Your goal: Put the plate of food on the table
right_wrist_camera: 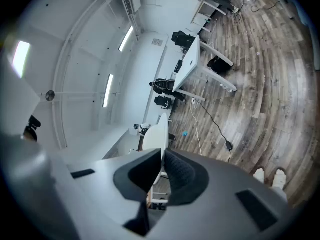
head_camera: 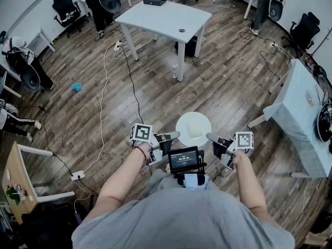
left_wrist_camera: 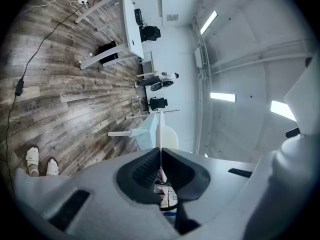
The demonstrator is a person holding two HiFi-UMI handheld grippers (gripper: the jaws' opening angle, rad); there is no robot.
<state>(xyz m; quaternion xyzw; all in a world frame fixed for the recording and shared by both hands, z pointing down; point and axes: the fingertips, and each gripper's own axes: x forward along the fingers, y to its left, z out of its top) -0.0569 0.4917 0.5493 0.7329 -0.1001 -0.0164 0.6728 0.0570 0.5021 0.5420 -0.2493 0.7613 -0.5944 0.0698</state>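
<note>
The person carries a round white plate with a pale, squarish piece of food on it, and holds it level in front of the body, above the wooden plank floor. The left gripper is clenched on the plate's left rim, and the right gripper is clenched on the opposite rim. In each gripper view the thin edge of the plate runs straight between the two dark pads. I judge the step in hand to be the carry, since the plate is not yet near any surface. The white rectangular table stands well apart, further ahead. It has a black box at its far end, and much of its top is bare. The next move probably calls for walking forward with both grips firm and the plate flat so that the food does not slide. Then the plate must be lowered on a bare part of the top before the jaws let go.
</note>
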